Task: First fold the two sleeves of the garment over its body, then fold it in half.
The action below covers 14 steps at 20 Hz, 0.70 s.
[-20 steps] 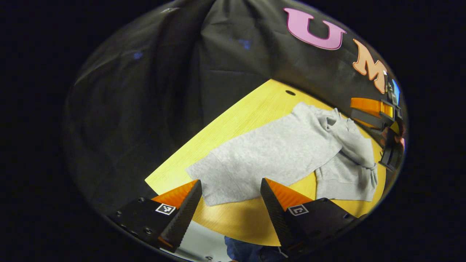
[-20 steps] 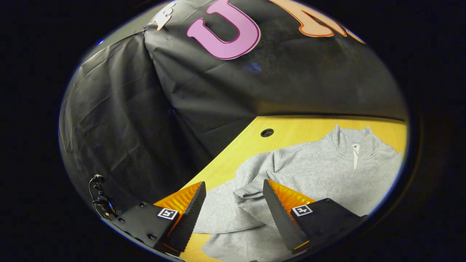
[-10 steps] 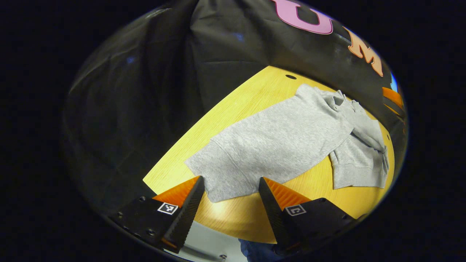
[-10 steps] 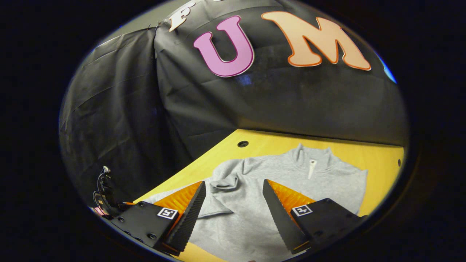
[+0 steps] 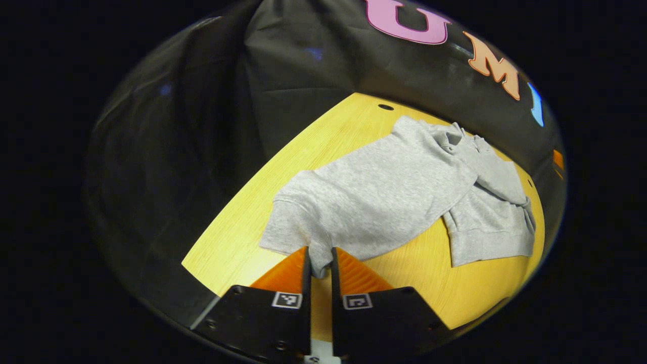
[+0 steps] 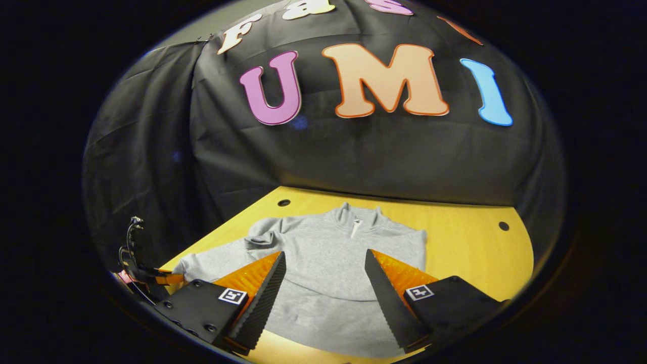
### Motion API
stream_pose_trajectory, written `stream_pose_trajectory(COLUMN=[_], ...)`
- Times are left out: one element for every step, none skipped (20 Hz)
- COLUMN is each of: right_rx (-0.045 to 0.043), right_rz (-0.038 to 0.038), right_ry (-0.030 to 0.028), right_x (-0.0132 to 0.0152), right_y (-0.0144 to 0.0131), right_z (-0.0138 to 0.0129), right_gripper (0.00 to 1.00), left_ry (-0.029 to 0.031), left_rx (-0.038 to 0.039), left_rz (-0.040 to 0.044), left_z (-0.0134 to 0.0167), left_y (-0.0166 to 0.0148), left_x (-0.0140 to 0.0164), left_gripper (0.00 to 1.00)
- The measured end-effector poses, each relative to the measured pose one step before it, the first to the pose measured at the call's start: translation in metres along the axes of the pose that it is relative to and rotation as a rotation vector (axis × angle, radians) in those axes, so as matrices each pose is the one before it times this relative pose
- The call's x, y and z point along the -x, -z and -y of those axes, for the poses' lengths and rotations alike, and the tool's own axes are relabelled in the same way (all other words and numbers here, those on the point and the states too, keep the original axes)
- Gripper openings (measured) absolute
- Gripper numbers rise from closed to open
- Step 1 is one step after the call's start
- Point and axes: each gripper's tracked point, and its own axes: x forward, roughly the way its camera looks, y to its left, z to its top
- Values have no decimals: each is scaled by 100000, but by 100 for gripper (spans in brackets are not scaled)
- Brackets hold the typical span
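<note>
The grey sweatshirt (image 6: pixel 328 268) lies flat on the yellow table (image 6: pixel 470 253), collar toward the booth wall. The left gripper (image 5: pixel 319 263) is closed on the cuff of one sleeve (image 5: pixel 303 237); the right gripper (image 6: pixel 323 283) hangs open above the hem. The cloth looks soft and light, so it will probably sag and crease when lifted. Beside the sweatshirt there is bare table for moving.

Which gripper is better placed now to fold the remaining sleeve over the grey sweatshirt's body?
Left. The left gripper is shut on the cuff of the outstretched sleeve of the grey fleece sweatshirt. The right gripper is open above its body, holding nothing.
</note>
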Motion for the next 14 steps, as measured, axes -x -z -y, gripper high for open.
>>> stream_pose_trajectory(right_rx=[-124,-404,-683,-742,-1150,-1094,-532,-205,-386,-849,-1135,-729,-596,-805], right_rz=[342,52,198,613,752,511,308,193,160,211,119,244,143,115], right_ry=[2491,2204,2302,2302,2374,2207,2955,3345,2575,2050,2329,2384,2172,2480], right_x=[909,868,784,757,841,859,959,898,606,472,661,662,502,549], right_y=[279,211,164,65,-314,-13,143,44,229,88,215,14,75,183], right_z=[703,588,562,592,686,549,856,919,867,560,733,757,758,765], right_gripper=[98,98,98,98,98,98,95,98,94,94,98,98,98,98], left_ry=[-865,-807,-460,614,1813,2314,1993,2594,2151,1821,1589,2253,2857,2983], left_rx=[-1447,-1132,-675,-70,740,1105,1102,1054,555,-135,-467,39,596,574], left_rz=[-112,-103,-3,181,180,-132,-524,-529,-474,-764,-8,213,528,1094], left_z=[121,177,225,331,582,585,562,729,676,591,590,807,1035,1053], left_y=[-102,-116,-223,-128,-234,-159,-68,-73,-96,-60,-390,-457,-736,-929], left_x=[-266,-60,-152,-47,-134,-139,-69,-185,3,-61,38,73,233,255], left_gripper=[11,5,3,0,0,0,0,0,0,0,0,0,0,0])
